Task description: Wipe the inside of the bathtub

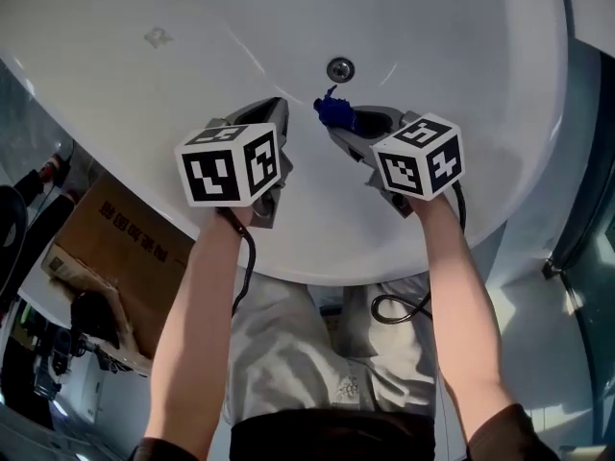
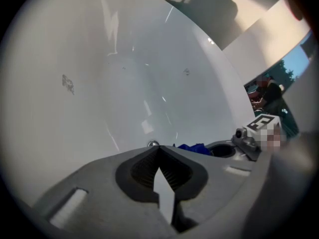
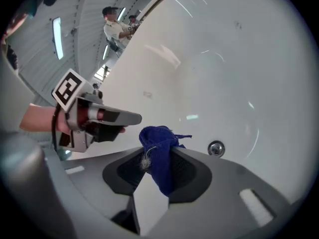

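Blue cloth (image 3: 158,142), pinched in the right gripper (image 3: 160,158), sits just short of the bathtub (image 1: 192,27) drain (image 1: 340,68); the left gripper (image 2: 158,151), pressed together and empty, is farther.

- The left gripper (image 2: 158,148) was a grey moulded plastic shell, and dark ribbed rubber pads (image 2: 144,169) lined its jaws. In the right gripper view it also showed a red band (image 3: 95,114) over a black underside.
- The right gripper (image 3: 158,151) had the same grey shell and dark ribbed lining.
- Each carried a white cube printed with black square markers: the left cube (image 1: 231,164) and the right cube (image 1: 417,157).
- A thin black cable (image 1: 246,262) trailed from the left gripper, and a looped black cable (image 1: 399,305) from the right.
- The person wore a pale grey top (image 1: 307,353) with a small print, a dark waistband (image 1: 327,438) and dark brown sleeves (image 1: 511,432) that began at the elbows.
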Demonstrator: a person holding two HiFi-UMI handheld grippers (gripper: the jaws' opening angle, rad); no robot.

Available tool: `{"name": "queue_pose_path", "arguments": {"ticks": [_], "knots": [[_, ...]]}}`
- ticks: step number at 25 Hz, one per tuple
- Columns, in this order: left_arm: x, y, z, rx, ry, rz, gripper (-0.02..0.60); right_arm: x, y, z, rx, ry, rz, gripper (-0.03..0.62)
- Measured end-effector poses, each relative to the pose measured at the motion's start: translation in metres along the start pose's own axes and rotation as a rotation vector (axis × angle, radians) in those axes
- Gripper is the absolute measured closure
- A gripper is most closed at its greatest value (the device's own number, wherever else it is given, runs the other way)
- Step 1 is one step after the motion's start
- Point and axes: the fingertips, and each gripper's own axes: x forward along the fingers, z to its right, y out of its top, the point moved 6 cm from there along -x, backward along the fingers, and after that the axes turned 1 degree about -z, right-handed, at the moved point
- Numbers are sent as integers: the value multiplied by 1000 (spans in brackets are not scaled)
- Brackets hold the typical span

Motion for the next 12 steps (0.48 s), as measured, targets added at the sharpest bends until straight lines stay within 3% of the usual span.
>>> {"name": "queue_pose_path", "arguments": {"ticks": [4,6,10,12], "knots": [[13,-10,1,134,52,-46,578,26,-4,20,-128,-96,-118,470],[24,-13,1,165,44,-56,578,43,-9,34,-184,-119,-167,470],[41,-21,0,301,54,-82,578,70,-14,57,-216,-123,-196,470],[46,-22,-4,306,45,-80,578,80,-14,69,-204,-119,-182,470]]}}
